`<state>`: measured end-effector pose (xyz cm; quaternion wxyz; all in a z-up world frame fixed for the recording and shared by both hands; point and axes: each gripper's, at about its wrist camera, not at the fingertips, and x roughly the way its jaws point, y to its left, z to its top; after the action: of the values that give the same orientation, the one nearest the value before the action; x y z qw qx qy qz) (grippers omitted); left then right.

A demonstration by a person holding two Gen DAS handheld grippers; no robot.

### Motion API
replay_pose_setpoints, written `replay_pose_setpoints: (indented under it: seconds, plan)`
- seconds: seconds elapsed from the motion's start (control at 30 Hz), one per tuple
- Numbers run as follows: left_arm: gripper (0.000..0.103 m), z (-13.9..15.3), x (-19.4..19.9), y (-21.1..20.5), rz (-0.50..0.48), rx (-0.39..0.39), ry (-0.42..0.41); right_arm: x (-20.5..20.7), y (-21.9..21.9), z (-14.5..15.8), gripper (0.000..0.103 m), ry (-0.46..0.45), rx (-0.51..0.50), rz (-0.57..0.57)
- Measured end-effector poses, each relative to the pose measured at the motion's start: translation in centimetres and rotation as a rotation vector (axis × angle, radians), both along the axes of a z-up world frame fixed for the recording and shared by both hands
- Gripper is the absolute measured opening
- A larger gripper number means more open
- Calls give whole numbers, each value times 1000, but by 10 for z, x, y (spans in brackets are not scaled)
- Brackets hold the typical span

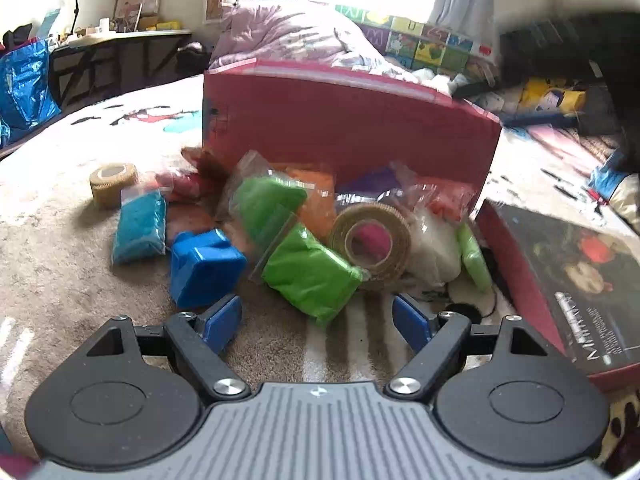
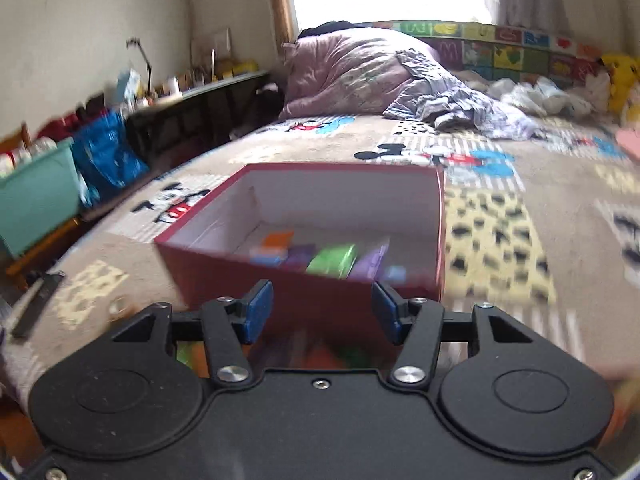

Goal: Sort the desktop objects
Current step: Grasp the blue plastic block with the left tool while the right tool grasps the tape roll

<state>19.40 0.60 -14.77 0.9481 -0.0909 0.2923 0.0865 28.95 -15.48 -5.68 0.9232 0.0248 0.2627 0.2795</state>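
Cartoon-print bedding (image 2: pixel 500 232) lies under everything — my left gripper (image 1: pixel 318 316) hangs with fingers apart and empty before a green bag (image 1: pixel 310 272), blue tub (image 1: pixel 204 266) and tape roll (image 1: pixel 372 242). Behind stands the red box (image 2: pixel 320 216), below my right gripper (image 2: pixel 322 308), fingers apart too.

Red box (image 2: pixel 304 292): open-topped, white inside, standing on the patterned bed cover, with blurred orange, purple and green pieces on its floor. Heaped against its near wall: two green bagged packs (image 1: pixel 310 268), blue pack (image 1: pixel 140 226), blue block (image 1: pixel 204 266), orange pack (image 1: pixel 318 200), and tan tape roll (image 1: pixel 372 242) on edge. Second tan roll (image 1: pixel 113 184) stands apart at the left.
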Motion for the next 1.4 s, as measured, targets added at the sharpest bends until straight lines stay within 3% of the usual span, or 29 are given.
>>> replay_pose_setpoints:
  seconds: [0.13,0.27,0.43,0.67,0.8,1.03,1.3,1.4]
  plan:
    - [83,8,-10,3,-9,8,-76,-35,-26,-43,55,18,113,-75]
    - [83,10,-13,22,60,4,-113,-47,-33,-76,55,73,135,-103]
    - [82,10,-10,58,135,-55,-125,-45,-22,-76,55,22,123,-60]
    - [56,0,3,74,67,-93,-64,-59,6,-79,55,-49,50,128]
    - [40,-8,8,74,28,-98,-13,-54,21,-89,55,1,25,185]
    - [39,-8,2,83,14,-126,-18,-44,30,-100,55,58,31,213]
    - [39,-8,6,83,5,-157,-18,-56,32,-98,46,40,0,242]
    - [48,-9,8,84,12,-170,-19,-61,31,-94,46,8,-50,186]
